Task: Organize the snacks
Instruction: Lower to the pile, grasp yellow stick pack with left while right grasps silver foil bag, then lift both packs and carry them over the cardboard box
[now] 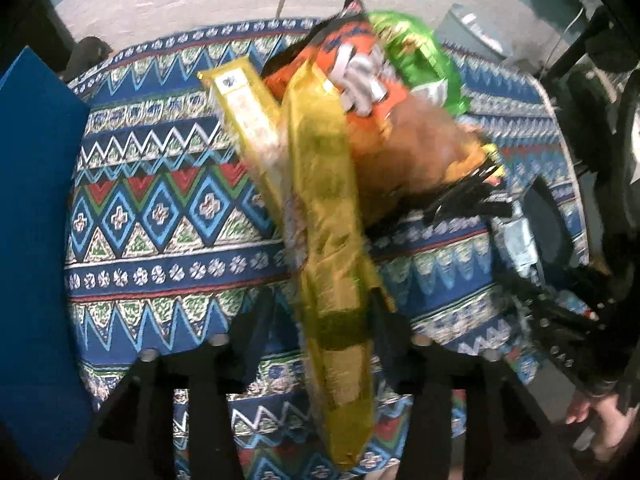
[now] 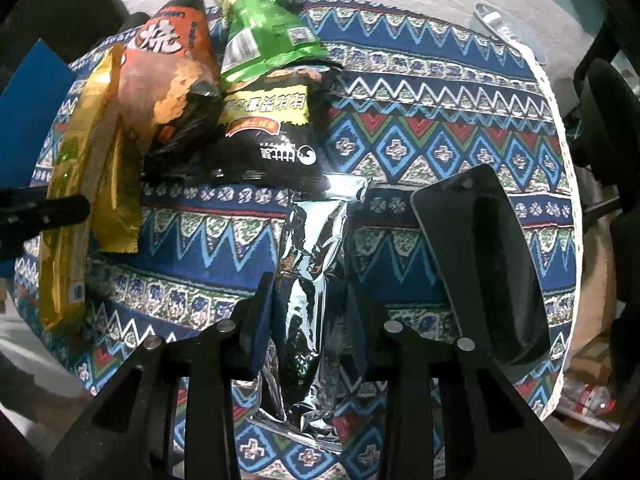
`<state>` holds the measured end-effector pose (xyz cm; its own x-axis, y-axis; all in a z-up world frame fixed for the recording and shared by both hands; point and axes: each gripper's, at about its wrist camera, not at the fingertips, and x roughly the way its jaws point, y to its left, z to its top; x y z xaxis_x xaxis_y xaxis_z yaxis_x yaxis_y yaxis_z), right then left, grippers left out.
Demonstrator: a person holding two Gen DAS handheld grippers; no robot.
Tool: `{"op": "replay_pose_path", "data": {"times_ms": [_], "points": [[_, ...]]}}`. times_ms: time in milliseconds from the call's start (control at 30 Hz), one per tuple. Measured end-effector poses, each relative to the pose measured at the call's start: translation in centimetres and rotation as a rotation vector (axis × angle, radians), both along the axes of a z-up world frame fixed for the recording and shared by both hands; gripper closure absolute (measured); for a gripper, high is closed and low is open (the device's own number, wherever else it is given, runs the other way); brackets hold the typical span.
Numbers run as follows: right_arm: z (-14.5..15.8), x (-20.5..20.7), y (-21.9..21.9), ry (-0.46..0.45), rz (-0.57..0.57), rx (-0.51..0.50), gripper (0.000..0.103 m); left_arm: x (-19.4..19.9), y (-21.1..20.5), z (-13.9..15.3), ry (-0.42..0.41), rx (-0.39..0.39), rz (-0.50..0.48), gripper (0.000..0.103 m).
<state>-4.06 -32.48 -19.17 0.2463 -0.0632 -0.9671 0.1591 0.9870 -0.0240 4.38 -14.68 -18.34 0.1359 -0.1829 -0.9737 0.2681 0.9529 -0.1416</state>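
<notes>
Silver foil packet — clamped in right hand-held gripper above the table. Left hand-held gripper grips a long gold snack packet — the remaining snack bags lie at far left.

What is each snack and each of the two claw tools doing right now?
Left gripper: jaws closed on the long gold packet, lifted.
Right gripper: jaws closed on the silver pouch.
Second gold packet: lying on the patterned tablecloth.
Orange bag: resting in the pile.
Green bag: lying behind the black bag.
Black tray: empty.
</notes>
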Motion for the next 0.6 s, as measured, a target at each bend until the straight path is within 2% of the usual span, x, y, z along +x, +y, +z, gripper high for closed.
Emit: {"op": "replay_pose_path", "data": {"times_ms": [167, 233, 300, 600], "points": [[-0.8, 0.7, 0.2, 0.008, 0.011, -0.012, 0.071, 0.2, 0.6, -1.6, 0.039, -0.041, 0.010, 0.048], [-0.4, 0.6, 0.3, 0.001, 0.015, -0.025, 0.071, 0.2, 0.9, -1.5, 0.029, -0.062, 0.009, 0.068], [0.0, 0.4, 0.3, -0.006, 0.023, -0.035, 0.071, -0.2, 1.4, -0.8, 0.008, -0.041, -0.003, 0.073], [2.1, -1.1, 0.4, -0.038, 0.019, -0.036, 0.072, -1.6, 2.2, 1.7, -0.080, 0.045, -0.068, 0.075]]}}
